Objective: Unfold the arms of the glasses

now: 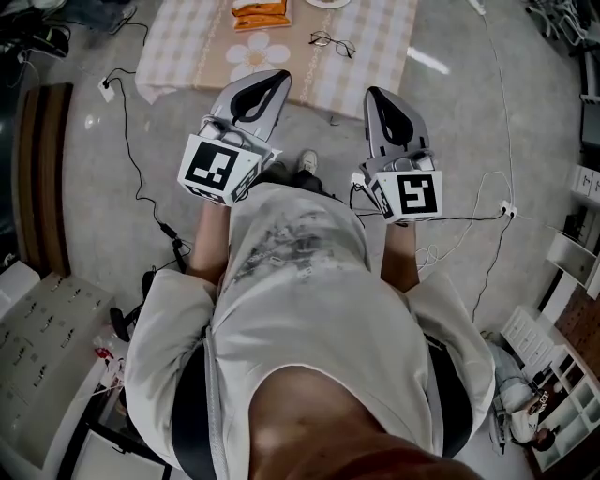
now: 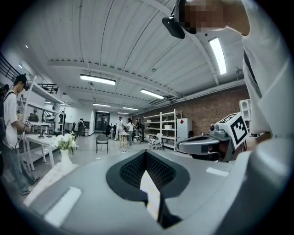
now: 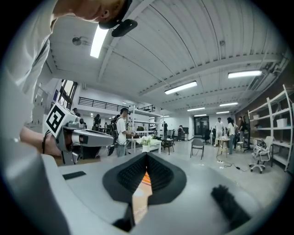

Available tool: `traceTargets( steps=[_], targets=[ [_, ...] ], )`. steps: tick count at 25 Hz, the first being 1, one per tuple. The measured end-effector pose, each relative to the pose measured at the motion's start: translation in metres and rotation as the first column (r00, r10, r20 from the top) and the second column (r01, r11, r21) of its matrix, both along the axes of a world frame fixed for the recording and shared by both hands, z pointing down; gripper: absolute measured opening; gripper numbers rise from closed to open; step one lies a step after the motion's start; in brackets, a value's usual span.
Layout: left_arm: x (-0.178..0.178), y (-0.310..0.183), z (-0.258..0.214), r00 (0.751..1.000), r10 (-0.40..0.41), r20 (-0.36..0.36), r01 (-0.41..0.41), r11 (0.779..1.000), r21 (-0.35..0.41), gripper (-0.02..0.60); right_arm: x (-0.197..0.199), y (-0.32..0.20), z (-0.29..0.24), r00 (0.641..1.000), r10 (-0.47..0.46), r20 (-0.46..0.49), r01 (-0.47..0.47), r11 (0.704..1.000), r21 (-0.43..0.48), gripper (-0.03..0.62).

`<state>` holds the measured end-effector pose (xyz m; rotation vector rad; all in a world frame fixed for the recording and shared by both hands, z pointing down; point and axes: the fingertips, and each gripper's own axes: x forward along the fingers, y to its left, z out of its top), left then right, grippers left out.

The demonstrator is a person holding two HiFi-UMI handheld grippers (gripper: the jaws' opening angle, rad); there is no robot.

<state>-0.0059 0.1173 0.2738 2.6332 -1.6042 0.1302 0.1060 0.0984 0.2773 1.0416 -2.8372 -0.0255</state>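
The glasses (image 1: 333,42), thin dark wire frames, lie on the checked tablecloth (image 1: 187,47) at the top of the head view, beyond both grippers. My left gripper (image 1: 275,81) is held in front of the person's body, short of the table's near edge, with its jaws together and nothing between them. My right gripper (image 1: 379,95) is level with it on the right, also shut and empty. In the left gripper view the left gripper's pads (image 2: 145,152) meet at the tip. The right gripper view shows the same for the right gripper (image 3: 147,155). The glasses appear in neither gripper view.
An orange packet (image 1: 260,13) lies on the cloth left of the glasses, above a printed flower (image 1: 256,52). Cables (image 1: 131,150) run over the floor on both sides. Shelving (image 1: 572,272) stands at the right, a dark bench (image 1: 42,169) at the left. Several people stand further off.
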Motion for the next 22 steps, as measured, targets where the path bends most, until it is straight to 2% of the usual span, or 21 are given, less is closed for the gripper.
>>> traceTargets(
  steps=[10, 17, 22],
  targets=[
    [-0.006, -0.034, 0.006, 0.999, 0.04, 0.001, -0.04, 0.999, -0.011, 0.009, -0.005, -0.029, 0.01, 0.999, 0.037, -0.01, -0.037, 0.999, -0.019, 0.017],
    [-0.014, -0.078, 0.011, 0.991, 0.132, -0.007, -0.132, 0.991, -0.009, 0.009, -0.01, -0.062, 0.013, 0.992, 0.127, -0.023, -0.127, 0.992, -0.023, 0.017],
    [-0.015, -0.105, 0.014, 0.975, 0.223, -0.014, -0.223, 0.975, -0.007, 0.009, -0.014, -0.084, 0.017, 0.98, 0.197, -0.038, -0.198, 0.98, -0.035, 0.017]
  ],
)
